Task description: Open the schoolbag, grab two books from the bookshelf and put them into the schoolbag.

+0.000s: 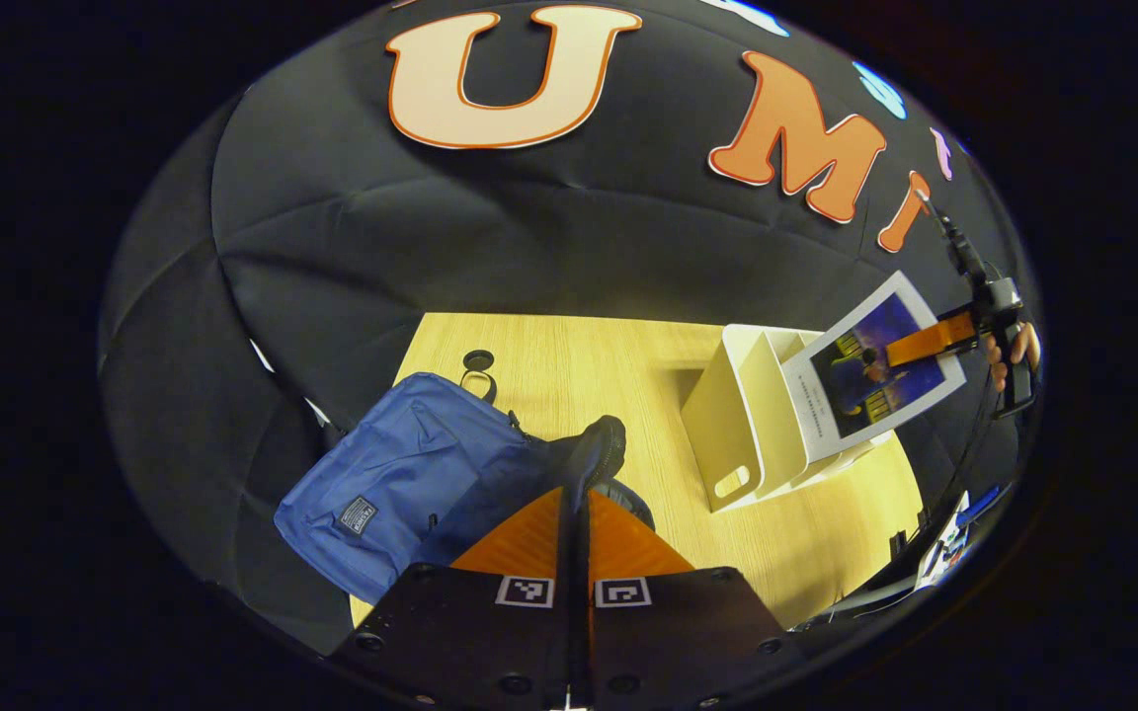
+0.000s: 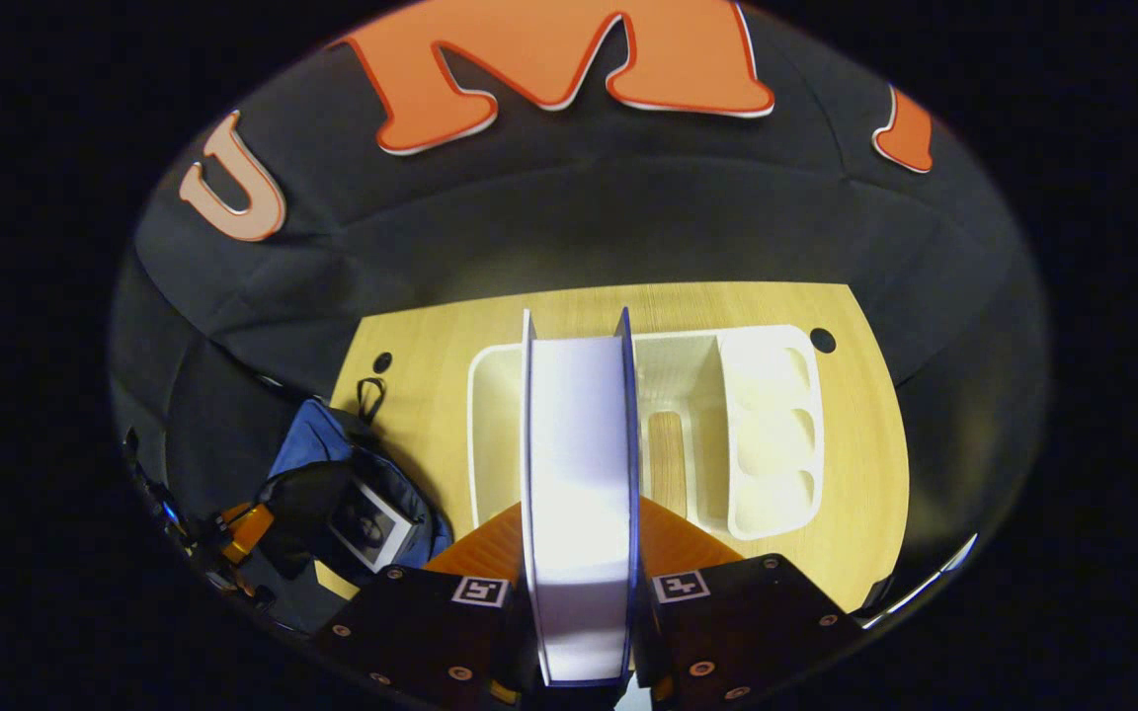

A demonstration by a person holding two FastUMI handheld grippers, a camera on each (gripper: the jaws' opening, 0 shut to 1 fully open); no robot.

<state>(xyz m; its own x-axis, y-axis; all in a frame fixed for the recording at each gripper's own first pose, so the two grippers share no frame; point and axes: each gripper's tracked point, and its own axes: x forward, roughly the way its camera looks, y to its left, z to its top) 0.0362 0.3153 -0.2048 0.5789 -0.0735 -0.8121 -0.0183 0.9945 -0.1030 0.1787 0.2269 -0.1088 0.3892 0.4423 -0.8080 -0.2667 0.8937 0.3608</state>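
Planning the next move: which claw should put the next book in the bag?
Right. Its claw already grips a book above the shelf. The left claw pinches the bag's flap, likely keeping it open.

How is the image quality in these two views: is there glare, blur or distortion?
Right gripper view: the book's page edges glare near-white, washing out detail. Both views: fisheye bends the table edges into curves. Left gripper view: the schoolbag and the bookshelf look sharp, with soft shadows.
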